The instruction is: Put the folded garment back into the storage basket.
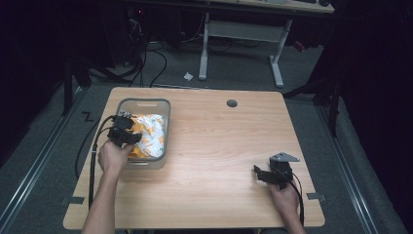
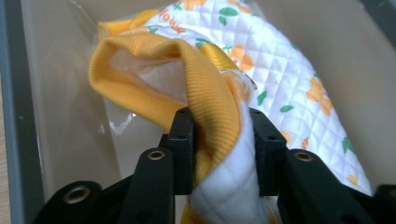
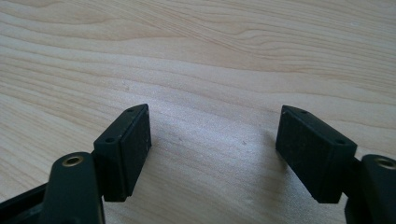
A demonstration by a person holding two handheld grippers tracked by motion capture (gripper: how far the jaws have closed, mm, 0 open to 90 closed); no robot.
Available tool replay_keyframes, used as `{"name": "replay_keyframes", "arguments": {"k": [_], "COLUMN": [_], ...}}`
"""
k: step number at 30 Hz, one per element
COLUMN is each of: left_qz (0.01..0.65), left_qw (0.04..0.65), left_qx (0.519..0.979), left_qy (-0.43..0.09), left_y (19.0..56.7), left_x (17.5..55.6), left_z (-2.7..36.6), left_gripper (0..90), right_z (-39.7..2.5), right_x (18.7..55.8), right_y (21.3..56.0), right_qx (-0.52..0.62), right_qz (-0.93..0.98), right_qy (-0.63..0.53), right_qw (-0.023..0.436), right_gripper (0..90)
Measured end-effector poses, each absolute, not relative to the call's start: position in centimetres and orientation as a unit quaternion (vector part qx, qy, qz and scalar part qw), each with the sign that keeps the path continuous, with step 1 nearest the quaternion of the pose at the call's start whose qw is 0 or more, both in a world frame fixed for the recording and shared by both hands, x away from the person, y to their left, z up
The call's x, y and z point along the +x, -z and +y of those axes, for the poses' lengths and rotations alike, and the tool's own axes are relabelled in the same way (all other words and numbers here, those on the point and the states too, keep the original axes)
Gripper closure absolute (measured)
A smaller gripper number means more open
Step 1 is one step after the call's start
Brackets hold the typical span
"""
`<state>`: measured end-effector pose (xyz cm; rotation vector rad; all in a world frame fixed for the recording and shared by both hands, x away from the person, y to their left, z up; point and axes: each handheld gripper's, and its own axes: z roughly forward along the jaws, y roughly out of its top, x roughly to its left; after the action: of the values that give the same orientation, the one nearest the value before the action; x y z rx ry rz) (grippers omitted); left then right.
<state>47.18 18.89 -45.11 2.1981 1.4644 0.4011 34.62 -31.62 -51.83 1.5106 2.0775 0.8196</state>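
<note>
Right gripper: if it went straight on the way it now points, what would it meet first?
Most likely the bare wooden table: the right gripper is open and angled down at it, with nothing between its jaws or ahead. Depth is uncertain.

We are looking down on a light wooden table (image 1: 219, 146) with a small dark round grommet (image 1: 232, 103) sitting near its far edge. Beyond it, a white-legged desk frame (image 1: 241, 36) is standing on the grey floor, and a crumpled white scrap (image 1: 188, 76) is lying just beside its left leg. Black cables (image 1: 146, 61) are trailing across the floor at the far left, while metal rails (image 1: 34, 165) are running along both sides of the table.
</note>
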Motion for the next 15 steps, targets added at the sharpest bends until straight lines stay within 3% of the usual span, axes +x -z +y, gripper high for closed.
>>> {"name": "replay_keyframes", "arguments": {"k": [1, 6, 15], "left_qz": [0.534, 0.557, 0.548], "left_qw": [0.226, 0.234, 0.262], "left_qx": [0.801, 0.782, 0.775], "left_qy": [-0.146, -0.155, -0.175], "left_y": [45.2, 44.9, 43.9], "left_x": [47.3, 47.3, 46.4], "left_z": [18.9, 19.2, 18.7], "left_gripper": [57.2, 43.9, 37.3], "right_z": [-31.6, -31.6, -31.6], "right_x": [34.6, 34.6, 34.6], "right_y": [51.8, 51.8, 51.8], "right_qx": [0.546, 0.547, 0.546], "right_qz": [0.752, 0.751, 0.751], "right_qy": [-0.296, -0.297, -0.296], "right_qw": [0.221, 0.222, 0.222], "right_gripper": [26.7, 26.7, 26.7]}}
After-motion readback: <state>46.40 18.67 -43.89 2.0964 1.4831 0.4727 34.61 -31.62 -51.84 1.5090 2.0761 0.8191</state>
